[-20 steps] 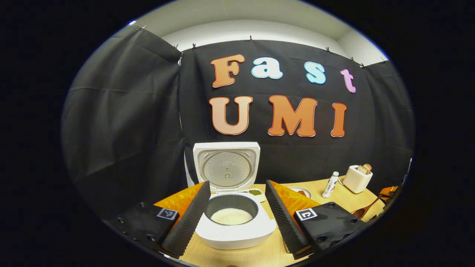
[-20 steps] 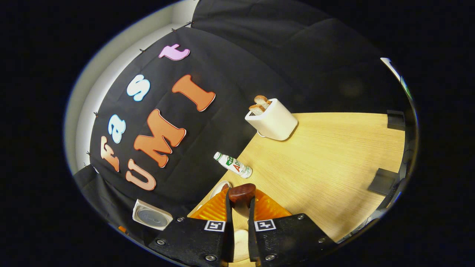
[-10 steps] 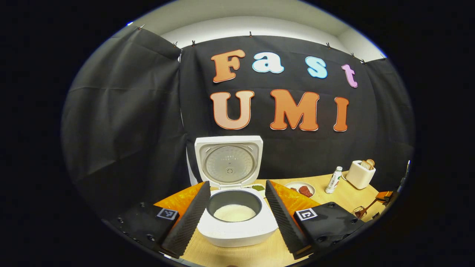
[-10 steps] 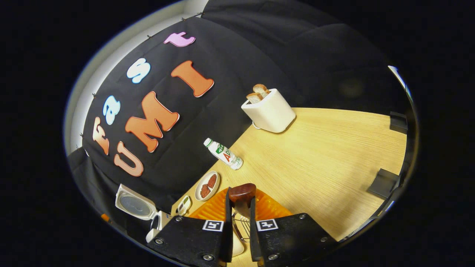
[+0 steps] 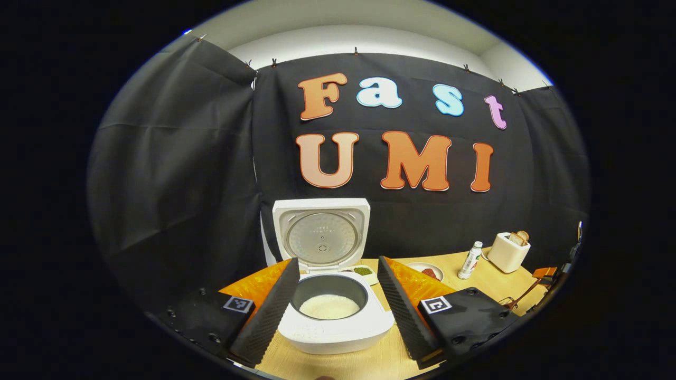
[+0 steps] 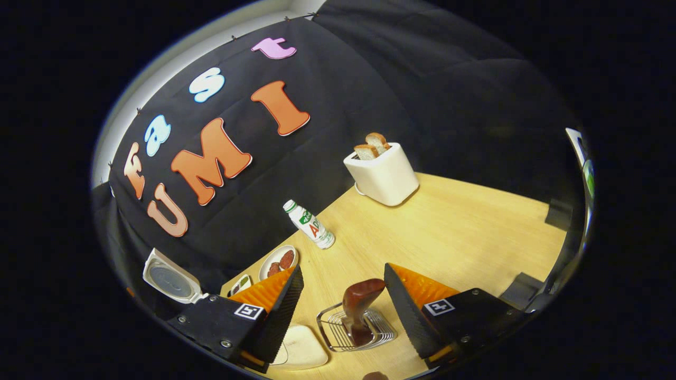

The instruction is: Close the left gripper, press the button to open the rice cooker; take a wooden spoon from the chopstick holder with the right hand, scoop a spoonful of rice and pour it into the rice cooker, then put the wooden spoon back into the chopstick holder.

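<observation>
Right gripper view, right claw open, wooden spoon in chopstick holder

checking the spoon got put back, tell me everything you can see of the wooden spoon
The wooden spoon is dark reddish-brown, glossy wood. Its rounded end points up and leans slightly, while its lower part sits inside the wire chopstick holder on the table. The open right tongs flank it without touching. Its bottom end is unclear.

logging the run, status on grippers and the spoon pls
Both grippers open: left gripper, right gripper. Wooden spoon in chopstick holder. Rice cooker open.
</observation>
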A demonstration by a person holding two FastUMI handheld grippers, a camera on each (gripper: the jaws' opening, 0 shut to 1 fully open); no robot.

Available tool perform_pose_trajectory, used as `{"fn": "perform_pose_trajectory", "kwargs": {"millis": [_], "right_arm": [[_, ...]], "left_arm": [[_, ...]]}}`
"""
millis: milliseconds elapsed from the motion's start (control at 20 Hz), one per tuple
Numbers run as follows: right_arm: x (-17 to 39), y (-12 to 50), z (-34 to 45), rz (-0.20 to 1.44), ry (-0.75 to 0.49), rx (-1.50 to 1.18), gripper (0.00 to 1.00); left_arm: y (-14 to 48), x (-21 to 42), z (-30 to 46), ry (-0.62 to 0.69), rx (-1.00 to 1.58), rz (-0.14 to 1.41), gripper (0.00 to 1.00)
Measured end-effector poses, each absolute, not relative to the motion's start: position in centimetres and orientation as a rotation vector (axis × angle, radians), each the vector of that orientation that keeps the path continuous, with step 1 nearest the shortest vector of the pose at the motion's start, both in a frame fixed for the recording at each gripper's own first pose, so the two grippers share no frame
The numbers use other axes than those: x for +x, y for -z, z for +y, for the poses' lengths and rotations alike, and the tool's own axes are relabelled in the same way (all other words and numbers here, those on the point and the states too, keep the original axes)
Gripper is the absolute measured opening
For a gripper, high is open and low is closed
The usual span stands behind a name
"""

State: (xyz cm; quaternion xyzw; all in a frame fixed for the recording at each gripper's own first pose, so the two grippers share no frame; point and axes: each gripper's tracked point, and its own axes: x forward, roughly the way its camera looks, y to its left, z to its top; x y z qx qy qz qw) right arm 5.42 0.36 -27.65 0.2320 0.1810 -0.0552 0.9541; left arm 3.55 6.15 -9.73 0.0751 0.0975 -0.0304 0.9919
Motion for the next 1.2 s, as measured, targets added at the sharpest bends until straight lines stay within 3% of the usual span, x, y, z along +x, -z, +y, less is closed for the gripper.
{"fn": "perform_pose_trajectory", "kwargs": {"millis": [450, 1200], "right_arm": [[5.0, 21.0, 0.0, 0.280, 0.112, 0.362, 0.94], [4.0, 20.4, 1.0, 0.290, 0.091, 0.354, 0.95]], "left_arm": [[4.6, 8.3, 6.6, 0.050, 0.096, 0.142, 0.99], [1.5, 20.2, 7.2, -0.026, 0.096, 0.171, 0.99]]}}
